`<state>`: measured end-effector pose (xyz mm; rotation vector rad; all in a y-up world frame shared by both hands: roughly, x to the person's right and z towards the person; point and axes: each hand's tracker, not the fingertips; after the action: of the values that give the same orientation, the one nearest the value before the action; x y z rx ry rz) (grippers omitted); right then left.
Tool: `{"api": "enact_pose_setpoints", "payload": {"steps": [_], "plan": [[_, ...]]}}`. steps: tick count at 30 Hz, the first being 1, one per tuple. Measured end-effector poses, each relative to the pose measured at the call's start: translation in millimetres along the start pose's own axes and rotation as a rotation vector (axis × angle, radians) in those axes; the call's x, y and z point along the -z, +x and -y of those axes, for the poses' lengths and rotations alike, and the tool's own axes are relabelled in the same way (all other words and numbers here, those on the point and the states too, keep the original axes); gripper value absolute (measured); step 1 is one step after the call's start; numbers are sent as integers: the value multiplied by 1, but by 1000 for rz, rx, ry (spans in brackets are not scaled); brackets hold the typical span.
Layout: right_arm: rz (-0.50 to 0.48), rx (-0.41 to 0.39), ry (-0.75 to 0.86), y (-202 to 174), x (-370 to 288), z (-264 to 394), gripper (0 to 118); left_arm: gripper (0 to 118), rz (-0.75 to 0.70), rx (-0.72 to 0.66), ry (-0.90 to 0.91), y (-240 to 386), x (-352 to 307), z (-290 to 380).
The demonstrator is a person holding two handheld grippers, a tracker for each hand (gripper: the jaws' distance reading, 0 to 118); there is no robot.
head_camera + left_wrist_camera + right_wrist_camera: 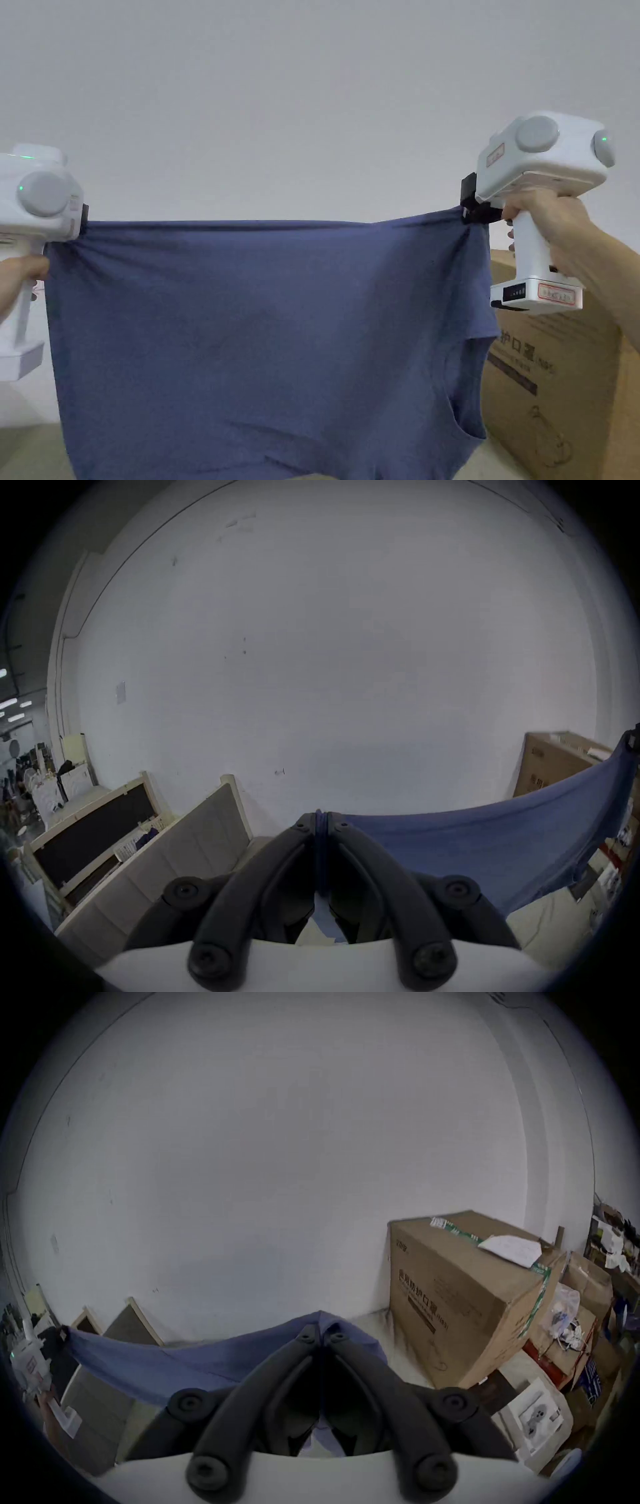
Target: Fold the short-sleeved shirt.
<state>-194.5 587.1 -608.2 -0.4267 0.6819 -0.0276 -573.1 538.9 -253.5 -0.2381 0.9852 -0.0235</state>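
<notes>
**Shirt held up, ready to lay down**

On the left, the left gripper (322,821) has its jaws closed on 1 top corner of the blue short-sleeved shirt (262,337). The shirt hangs stretched in the air between both hands. On the right, the right gripper (320,1329) is clamped on the other corner, near 1 large cardboard box (460,1303). This looks like the spreading step; next, lower it flat, keeping the edge taut. Count: 2 grippers, 1 shirt.

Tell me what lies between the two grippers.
In the head view, the blue short-sleeved shirt spans the stretch between the left gripper and the right gripper, its top edge pulled taut, each gripper's jaws shut on it.
</notes>
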Motion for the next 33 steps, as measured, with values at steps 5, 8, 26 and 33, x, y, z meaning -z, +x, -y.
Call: {"api": "enact_pose_setpoints", "payload": {"steps": [5, 8, 26, 33], "plan": [[14, -12, -155, 8, 69, 76, 0, 4, -11, 20, -149, 19, 50, 93], [23, -3, -275, 12, 124, 135, 0, 4, -25, 51, -307, 37, 90, 167], [72, -24, -690, 60, 259, 382, 0, 4, 3, 94, -712, 57, 150, 420], [33, -27, -653, 76, 159, 407, 0, 4, 38, 60, -656, 33, 44, 402]]}}
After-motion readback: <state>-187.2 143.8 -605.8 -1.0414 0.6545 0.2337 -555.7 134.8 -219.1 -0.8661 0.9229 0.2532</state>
